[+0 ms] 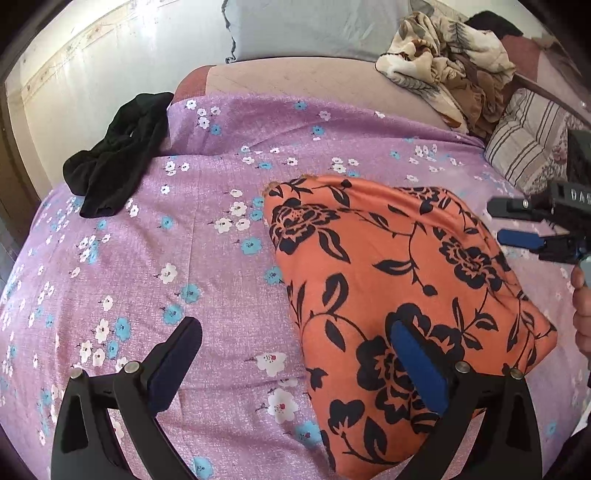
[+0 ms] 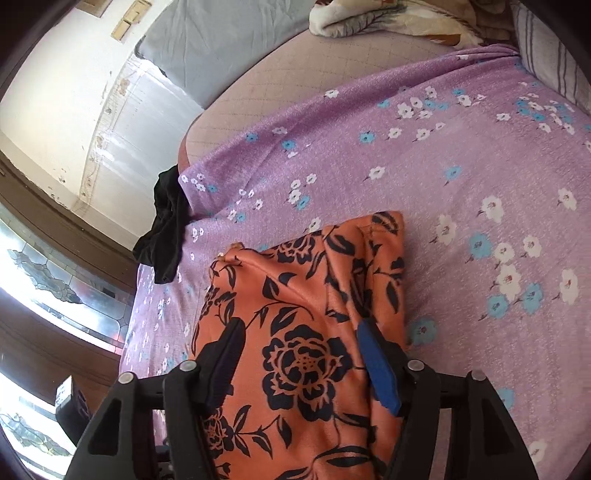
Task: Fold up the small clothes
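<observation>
- Orange floral garment [image 1: 388, 280], black rose print, folded into a rough rectangle, flat on the bed's purple floral sheet [image 1: 207, 229].
- Left tongs [image 1: 295, 354]: wide apart, nothing clamped. Right-hand pad over the garment's near part, left-hand pad over bare sheet; contact with the cloth impossible to tell.
- Right tongs [image 2: 301, 354]: apart, straddling the garment's near end in the right wrist view, cloth between the pads, no visible pinch. Blue pad [image 2: 378, 363] at the folded right edge, dark pad over the print on the left side.
- Right tongs also visible at the right border of the left wrist view, beside the garment, with part of a hand [image 1: 583, 314] below.
- Black garment [image 1: 114, 155] crumpled at the far left edge of the bed, well apart from the orange one.
- Cream patterned blanket [image 1: 447, 62] bunched at the head of the bed, striped pillow [image 1: 528, 144] beside it, grey pillow [image 1: 314, 26] against the wall.
</observation>
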Tool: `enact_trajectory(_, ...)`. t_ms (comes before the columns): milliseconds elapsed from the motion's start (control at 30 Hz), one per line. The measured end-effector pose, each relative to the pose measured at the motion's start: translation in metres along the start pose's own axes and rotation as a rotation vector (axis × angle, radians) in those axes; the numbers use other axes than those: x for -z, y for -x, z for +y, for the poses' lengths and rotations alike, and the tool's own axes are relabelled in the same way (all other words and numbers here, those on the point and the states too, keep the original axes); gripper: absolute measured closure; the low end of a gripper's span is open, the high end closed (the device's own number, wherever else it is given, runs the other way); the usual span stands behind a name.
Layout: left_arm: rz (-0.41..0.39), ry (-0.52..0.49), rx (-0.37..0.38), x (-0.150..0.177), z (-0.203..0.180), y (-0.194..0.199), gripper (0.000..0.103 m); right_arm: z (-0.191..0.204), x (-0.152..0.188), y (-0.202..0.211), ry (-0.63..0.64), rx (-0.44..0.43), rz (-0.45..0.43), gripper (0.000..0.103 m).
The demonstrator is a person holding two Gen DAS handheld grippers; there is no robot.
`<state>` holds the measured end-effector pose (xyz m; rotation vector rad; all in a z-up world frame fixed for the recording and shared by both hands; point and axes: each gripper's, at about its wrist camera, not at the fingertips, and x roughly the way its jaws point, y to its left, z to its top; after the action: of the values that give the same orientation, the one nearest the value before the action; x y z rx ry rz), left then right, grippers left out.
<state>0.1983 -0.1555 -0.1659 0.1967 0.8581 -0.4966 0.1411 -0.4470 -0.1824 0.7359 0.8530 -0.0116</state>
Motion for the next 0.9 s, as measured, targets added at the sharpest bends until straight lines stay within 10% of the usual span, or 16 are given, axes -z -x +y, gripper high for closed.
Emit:
enact_trajectory(367,0.2,0.328,0.34,0.002,0.045,-0.06,0.001,-0.044,0.005,-0.031,-0.085,0.022,0.139,0.028)
enact_trajectory(533,0.186,0.25,0.379,0.004,0.012,-0.061,0.002,-0.022,0.014,-0.046,-0.002,0.013,0.089,0.027)
enact_trajectory(733,0.108,0.109,0.294,0.001,-0.022,-0.044,0.054,0.034,0.031,-0.04,0.286,0.201,-0.002,0.065)
enact_trajectory(900,0.075,0.122,0.28,-0.005,-0.021,-0.027,0.063,0.05,0.033,-0.027,0.318,0.216,-0.071,0.072)
